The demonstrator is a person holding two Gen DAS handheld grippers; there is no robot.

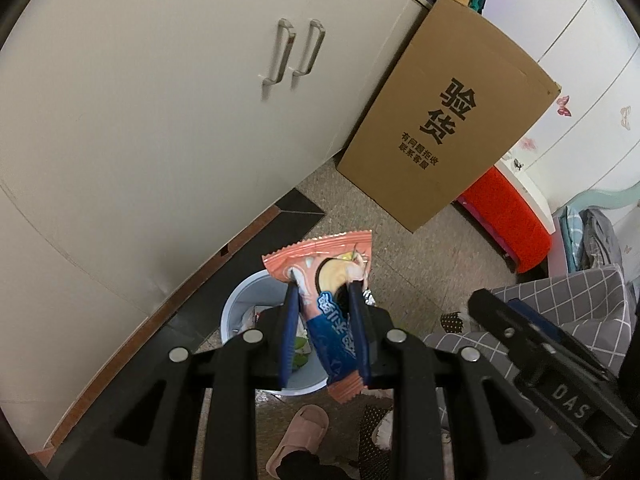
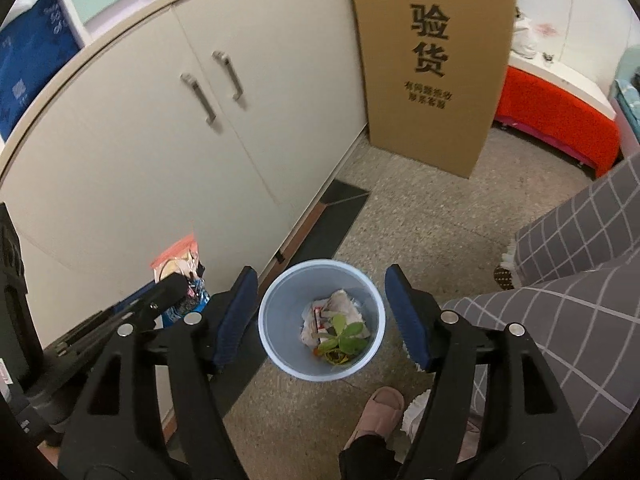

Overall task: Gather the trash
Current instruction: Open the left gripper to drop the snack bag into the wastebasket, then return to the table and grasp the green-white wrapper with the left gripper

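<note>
While left jaws clench snack wrapper (image 1: 326, 300) | right jaws spread, empty, above bin (image 2: 280, 320)

Cream cabinet (image 2: 192, 128), speckled floor (image 2: 432, 216)

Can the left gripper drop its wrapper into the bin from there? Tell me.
Probably yes. The left gripper holds the snack wrapper above the blue bin, whose mouth is open and only partly filled. The right gripper is open, with nothing between its pads.
</note>
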